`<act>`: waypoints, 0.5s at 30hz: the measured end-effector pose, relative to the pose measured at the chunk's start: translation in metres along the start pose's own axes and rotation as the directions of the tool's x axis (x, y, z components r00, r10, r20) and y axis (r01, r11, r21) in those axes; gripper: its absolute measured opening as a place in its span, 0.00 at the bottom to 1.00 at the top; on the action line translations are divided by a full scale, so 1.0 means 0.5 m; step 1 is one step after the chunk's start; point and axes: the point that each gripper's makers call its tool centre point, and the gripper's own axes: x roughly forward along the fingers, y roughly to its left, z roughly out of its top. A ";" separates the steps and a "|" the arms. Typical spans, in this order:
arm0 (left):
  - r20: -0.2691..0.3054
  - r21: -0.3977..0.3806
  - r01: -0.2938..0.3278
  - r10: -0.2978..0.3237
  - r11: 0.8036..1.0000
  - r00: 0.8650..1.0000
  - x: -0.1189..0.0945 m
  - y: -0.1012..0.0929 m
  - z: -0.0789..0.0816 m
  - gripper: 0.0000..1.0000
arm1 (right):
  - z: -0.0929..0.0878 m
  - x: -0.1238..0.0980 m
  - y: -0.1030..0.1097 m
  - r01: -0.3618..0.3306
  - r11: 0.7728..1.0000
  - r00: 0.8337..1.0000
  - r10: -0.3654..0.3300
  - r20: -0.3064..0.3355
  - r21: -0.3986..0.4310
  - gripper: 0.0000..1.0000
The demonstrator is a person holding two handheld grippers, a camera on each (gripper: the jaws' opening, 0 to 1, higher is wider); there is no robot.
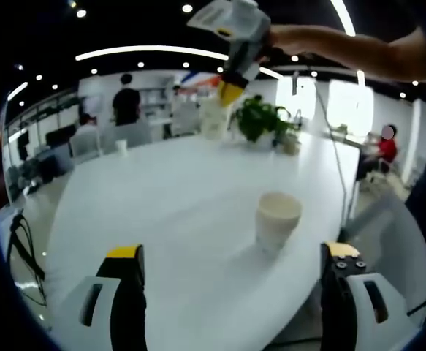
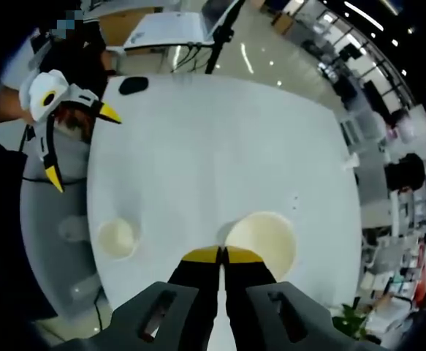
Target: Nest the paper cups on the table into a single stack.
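Right gripper (image 2: 223, 252) is pinched tight, its yellow tips meeting on the near rim of a paper cup (image 2: 262, 241), so I carry that cup high over the white table (image 2: 220, 139) and look straight down into it. In the left gripper view the same gripper hangs above the far side of the table with the cup (image 1: 214, 117) dangling below its tips. My left gripper (image 1: 234, 256) is spread wide with nothing between its jaws, low over the near table edge. The second cup (image 1: 277, 219) stands upright on the table just ahead of it, toward its right jaw; from above it sits well left of the carried one. I judge this the carry step: next I must bring the held cup over the standing cup, line the rims up, and lower it in. A tilted cup could knock the other over.
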 end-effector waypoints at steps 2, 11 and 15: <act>0.000 -0.002 -0.004 0.004 1.000 1.000 0.000 0.002 0.000 0.98 | -0.001 -0.004 0.012 -0.004 1.000 1.000 0.004 -0.001 0.001 0.00; -0.004 -0.011 -0.011 0.011 1.000 1.000 0.003 0.002 -0.003 0.98 | 0.006 -0.023 0.052 -0.008 1.000 1.000 0.008 0.007 -0.017 0.00; -0.001 -0.017 -0.013 0.013 1.000 1.000 0.005 0.000 -0.004 0.98 | 0.008 -0.033 0.069 -0.012 1.000 1.000 0.012 0.013 -0.015 0.00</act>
